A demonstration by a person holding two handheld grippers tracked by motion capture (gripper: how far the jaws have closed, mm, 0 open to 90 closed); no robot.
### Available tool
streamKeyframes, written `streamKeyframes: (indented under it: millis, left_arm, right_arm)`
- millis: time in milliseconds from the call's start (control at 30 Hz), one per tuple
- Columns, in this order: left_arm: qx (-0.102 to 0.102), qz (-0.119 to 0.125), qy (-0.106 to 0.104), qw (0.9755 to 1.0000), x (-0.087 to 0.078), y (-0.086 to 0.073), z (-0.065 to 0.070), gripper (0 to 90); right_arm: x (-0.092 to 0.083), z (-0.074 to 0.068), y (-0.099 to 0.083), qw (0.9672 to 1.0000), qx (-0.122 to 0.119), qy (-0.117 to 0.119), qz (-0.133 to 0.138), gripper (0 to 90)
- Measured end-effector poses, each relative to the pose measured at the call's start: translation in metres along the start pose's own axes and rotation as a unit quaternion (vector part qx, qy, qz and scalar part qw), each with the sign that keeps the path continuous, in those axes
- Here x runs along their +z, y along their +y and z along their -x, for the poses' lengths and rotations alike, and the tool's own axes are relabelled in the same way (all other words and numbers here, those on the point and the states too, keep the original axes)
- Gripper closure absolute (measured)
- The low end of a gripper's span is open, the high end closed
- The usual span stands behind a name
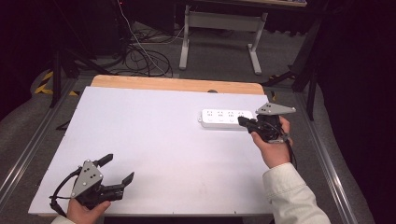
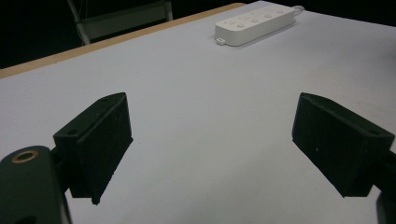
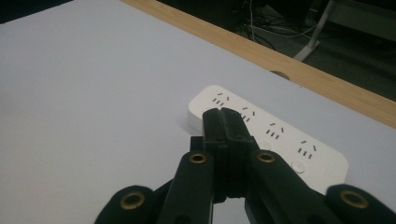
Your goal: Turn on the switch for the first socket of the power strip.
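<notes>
White power strip (image 1: pixel 226 118) under closed right claw (image 1: pixel 243 122); contact unclear

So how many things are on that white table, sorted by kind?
Power strips: 1, white, at the far right.
Grippers: 2, black; left gripper open, right gripper shut over the strip.
Total: 3.

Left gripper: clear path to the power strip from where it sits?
Probably yes. The left gripper stands open at the near left corner, and only bare white table lies between it and the power strip, though it's a long diagonal reach.
</notes>
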State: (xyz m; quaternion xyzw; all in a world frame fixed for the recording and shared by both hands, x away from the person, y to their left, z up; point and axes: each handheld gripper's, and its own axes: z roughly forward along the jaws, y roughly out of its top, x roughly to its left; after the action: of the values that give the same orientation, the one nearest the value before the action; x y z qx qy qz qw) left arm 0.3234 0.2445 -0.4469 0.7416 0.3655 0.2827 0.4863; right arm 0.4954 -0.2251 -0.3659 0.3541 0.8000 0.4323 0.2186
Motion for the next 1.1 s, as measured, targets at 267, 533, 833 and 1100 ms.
streamKeyframes:
  millis: [267, 533, 833, 1100]
  left_arm:
    - [0.0, 0.0, 0.0, 1.0, 0.0, 0.0, 0.0, 12.6]
    - [-0.003, 0.0, -0.001, 1.0, 0.0, 0.0, -0.001, 12.6]
    - [0.002, -0.001, -0.001, 1.0, 0.0, 0.0, -0.001, 12.6]
    - [-0.001, -0.001, -0.001, 1.0, 0.001, 0.0, -0.001, 12.6]
  right_arm:
    - [0.018, 0.015, 0.001, 0.9996, 0.015, -0.02, -0.016, 90.0]
    - [0.036, 0.03, -0.002, 0.9983, 0.03, -0.04, -0.031, 90.0]
    - [0.05, 0.048, -0.008, 0.9965, 0.049, -0.056, -0.039, 90.0]
    - [0.06, 0.062, -0.014, 0.9939, 0.053, -0.073, -0.064, 90.0]
